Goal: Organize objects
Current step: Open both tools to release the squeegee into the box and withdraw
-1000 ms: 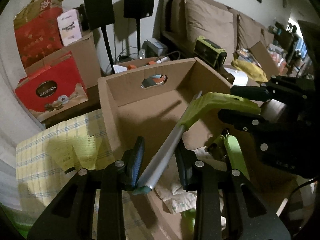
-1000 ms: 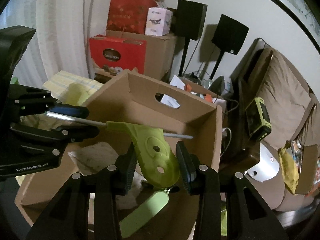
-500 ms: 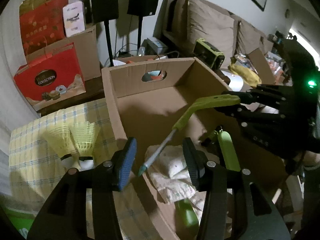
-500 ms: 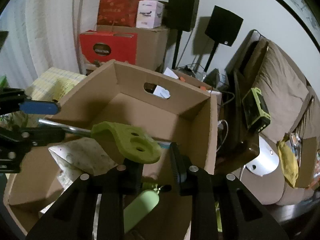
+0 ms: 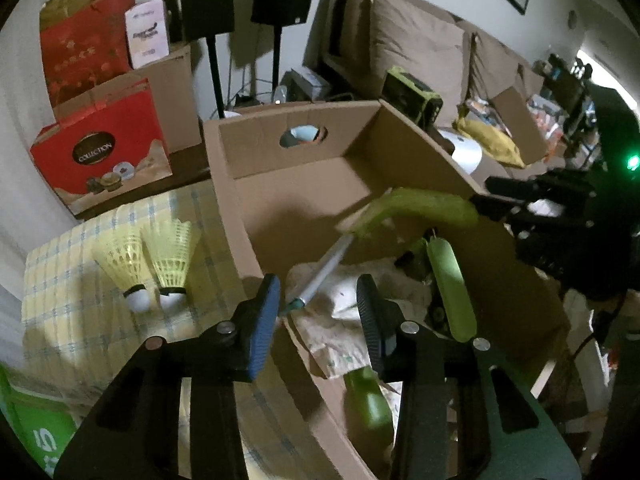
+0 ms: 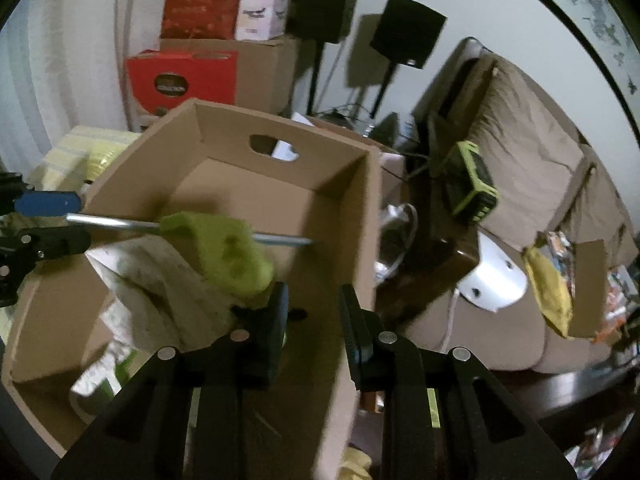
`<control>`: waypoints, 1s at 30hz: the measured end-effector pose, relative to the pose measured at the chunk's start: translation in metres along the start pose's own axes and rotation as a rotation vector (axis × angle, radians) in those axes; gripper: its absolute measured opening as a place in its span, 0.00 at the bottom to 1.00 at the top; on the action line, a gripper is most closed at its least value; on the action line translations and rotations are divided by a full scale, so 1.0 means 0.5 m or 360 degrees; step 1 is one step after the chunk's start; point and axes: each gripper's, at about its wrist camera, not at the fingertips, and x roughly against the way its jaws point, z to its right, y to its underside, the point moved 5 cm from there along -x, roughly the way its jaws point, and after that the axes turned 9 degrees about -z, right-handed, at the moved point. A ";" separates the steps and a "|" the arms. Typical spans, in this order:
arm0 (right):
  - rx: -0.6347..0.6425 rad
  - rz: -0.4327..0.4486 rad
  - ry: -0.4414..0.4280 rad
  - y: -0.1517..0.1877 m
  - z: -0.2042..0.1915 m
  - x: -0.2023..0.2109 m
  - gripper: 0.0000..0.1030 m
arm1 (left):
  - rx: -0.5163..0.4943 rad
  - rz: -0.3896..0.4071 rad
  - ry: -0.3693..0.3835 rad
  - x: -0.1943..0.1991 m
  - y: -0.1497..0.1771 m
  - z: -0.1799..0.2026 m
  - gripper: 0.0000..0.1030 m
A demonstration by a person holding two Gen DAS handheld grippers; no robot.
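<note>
1. Green-handled tool with a metal rod sits over the open cardboard box, above crumpled cloth and a green bottle inside; it is motion-blurred, and whether it rests on the contents or is mid-air cannot be told
2. Left gripper has its jaws wide apart and holds nothing; the rod's tip lies between them, nearer the blue-padded finger, without clear contact
3. Right gripper is also spread and empty; the green handle lies just up and left of its left finger, outside the gap
4. Long axis runs from the rod tip at the left gripper, up and away across the box, to the handle on the right gripper's side; in the right wrist view the rod lies nearly level, pointing left to right
5. Judging by this, each end is nearest its own gripper
6. Two shuttlecocks stand on the checked cloth left of the box, apparently not yet put away
</note>
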 end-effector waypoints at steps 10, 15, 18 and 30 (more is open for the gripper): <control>-0.0067 -0.0001 -0.0055 0.035 -0.004 0.034 0.26 | -0.0036 -0.0047 0.0006 -0.009 0.026 0.033 0.28; -0.0071 -0.0003 -0.0088 0.038 -0.033 0.042 0.27 | 0.0010 -0.0021 -0.0016 0.028 0.032 0.013 0.36; -0.0074 0.0023 -0.0116 0.037 -0.054 0.053 0.30 | 0.0038 0.0017 -0.0035 0.055 0.037 -0.002 0.55; -0.0073 0.0108 -0.0236 0.017 -0.140 0.104 0.56 | 0.0163 0.0081 -0.0090 0.134 0.070 -0.076 0.74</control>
